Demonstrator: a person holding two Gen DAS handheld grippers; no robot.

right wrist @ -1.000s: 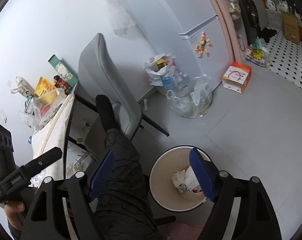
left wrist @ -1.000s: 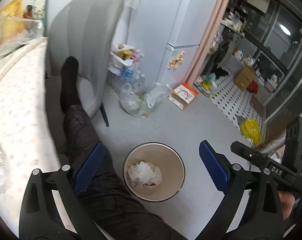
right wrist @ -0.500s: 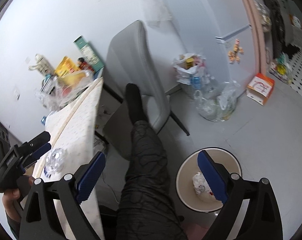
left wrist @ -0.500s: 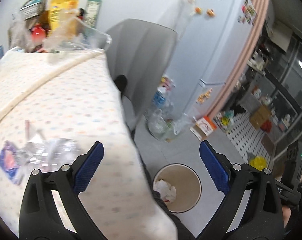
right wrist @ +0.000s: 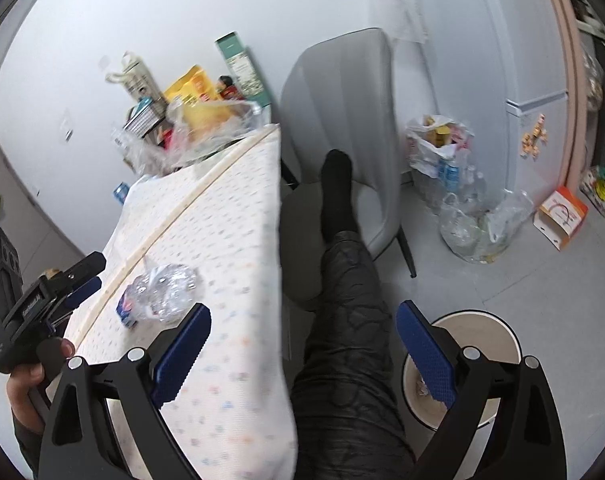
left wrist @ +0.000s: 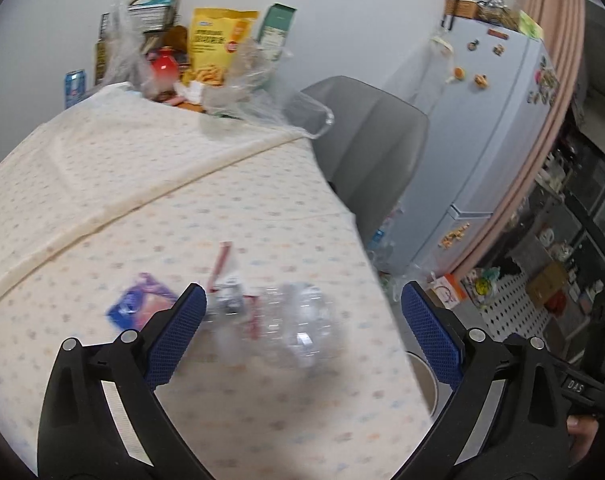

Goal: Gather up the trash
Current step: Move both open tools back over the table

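Note:
A crumpled clear plastic bottle point(left wrist: 298, 320) lies on the dotted tablecloth point(left wrist: 142, 184), with a blue wrapper point(left wrist: 136, 306) and a pink-edged wrapper point(left wrist: 222, 264) beside it. My left gripper point(left wrist: 300, 334) is open and empty, hovering just above the bottle. The bottle also shows in the right wrist view point(right wrist: 164, 286), as does the left gripper point(right wrist: 68, 284). My right gripper point(right wrist: 302, 350) is open and empty, above my leg, between the table edge and the beige trash bin point(right wrist: 498, 336). The bin holds crumpled paper point(right wrist: 420, 386).
Snack bags, a red jar and plastic bags point(left wrist: 206, 60) crowd the table's far end. A grey chair point(right wrist: 342, 100) stands by the table with my leg point(right wrist: 342, 264) resting on it. Bags of bottles point(right wrist: 446, 160) and an orange box point(right wrist: 560, 214) sit on the floor by the fridge point(left wrist: 494, 120).
Both grippers swung up and left from above the bin toward the table. The left one now hovers over the clear bottle. Both stayed open.

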